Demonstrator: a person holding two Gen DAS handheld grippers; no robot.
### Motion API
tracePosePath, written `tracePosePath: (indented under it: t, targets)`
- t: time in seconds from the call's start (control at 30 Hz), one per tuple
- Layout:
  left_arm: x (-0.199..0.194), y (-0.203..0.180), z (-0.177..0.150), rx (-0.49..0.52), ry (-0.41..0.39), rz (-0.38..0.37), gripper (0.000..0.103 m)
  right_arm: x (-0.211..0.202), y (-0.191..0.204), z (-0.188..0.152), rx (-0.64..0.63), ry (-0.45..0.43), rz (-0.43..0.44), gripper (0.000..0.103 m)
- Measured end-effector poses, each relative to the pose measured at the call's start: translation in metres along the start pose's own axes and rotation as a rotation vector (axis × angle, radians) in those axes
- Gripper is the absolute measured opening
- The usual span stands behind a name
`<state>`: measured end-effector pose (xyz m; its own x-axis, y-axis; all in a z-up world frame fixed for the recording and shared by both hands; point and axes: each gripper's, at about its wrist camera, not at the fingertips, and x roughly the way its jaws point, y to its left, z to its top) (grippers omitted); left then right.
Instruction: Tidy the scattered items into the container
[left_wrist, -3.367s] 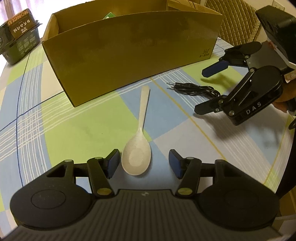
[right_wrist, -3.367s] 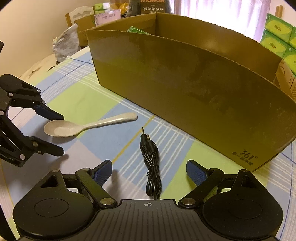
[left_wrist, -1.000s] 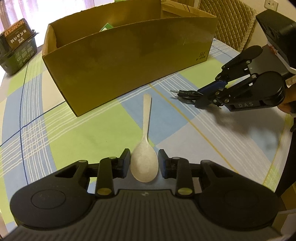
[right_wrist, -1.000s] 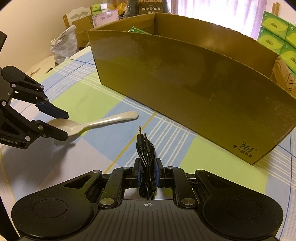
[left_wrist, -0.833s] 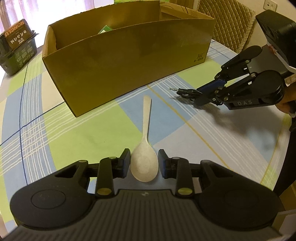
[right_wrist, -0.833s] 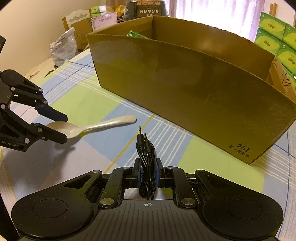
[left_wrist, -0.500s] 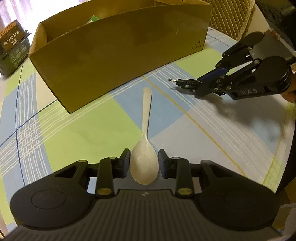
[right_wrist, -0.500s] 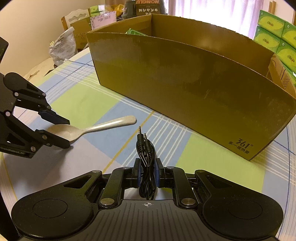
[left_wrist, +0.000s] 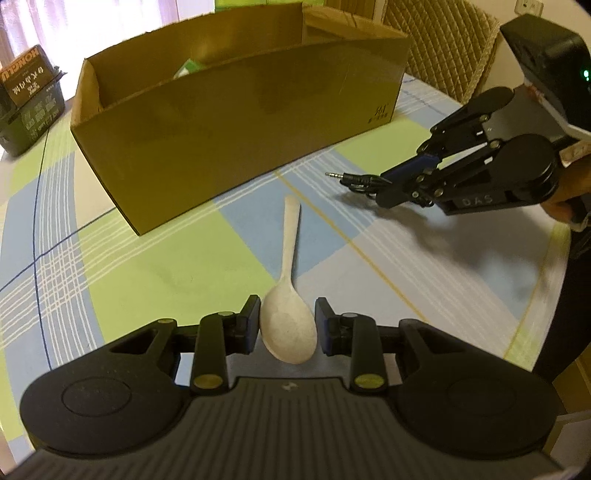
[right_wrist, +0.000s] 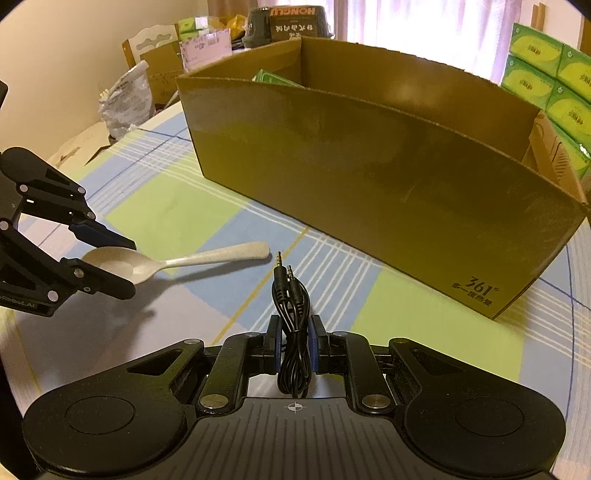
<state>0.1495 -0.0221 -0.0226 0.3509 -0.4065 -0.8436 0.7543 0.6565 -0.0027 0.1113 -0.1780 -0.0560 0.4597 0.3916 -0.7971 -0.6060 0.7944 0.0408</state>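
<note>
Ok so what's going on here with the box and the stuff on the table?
A person is tidying with a pair of tongs in each hand. The left tongs are closed on the bowl of a pale spoon, its handle pointing toward the cardboard box. The right tongs pinch a coiled black audio cable. Both items are near the checked tablecloth, not yet in the box.
</note>
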Motion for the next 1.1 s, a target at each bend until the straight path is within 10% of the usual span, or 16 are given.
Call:
tracePosePath:
  t: [0.1,0.13,0.57,0.83,1.1]
  targets:
    - [-0.008,-0.003,0.001,0.000,-0.016,-0.002,0.026,-0.007,0.000,-0.001,0.002,-0.011,-0.005,0.016]
    - [-0.011,-0.004,0.001,-0.001,-0.021,-0.002,0.001,-0.009,0.001,-0.001,0.001,-0.013,-0.007,0.016]
    - [-0.009,-0.013,-0.004,-0.031,-0.004,-0.047,0.002,-0.018,0.001,-0.016,0.032,-0.004,-0.012,0.016]
    - [-0.010,-0.037,0.001,0.113,-0.020,-0.154,0.055,-0.020,-0.005,-0.023,0.050,0.000,-0.016,0.017]
    - [0.008,-0.085,-0.004,0.469,0.027,-0.195,0.059,-0.028,-0.010,-0.026,0.069,-0.007,-0.024,0.017]
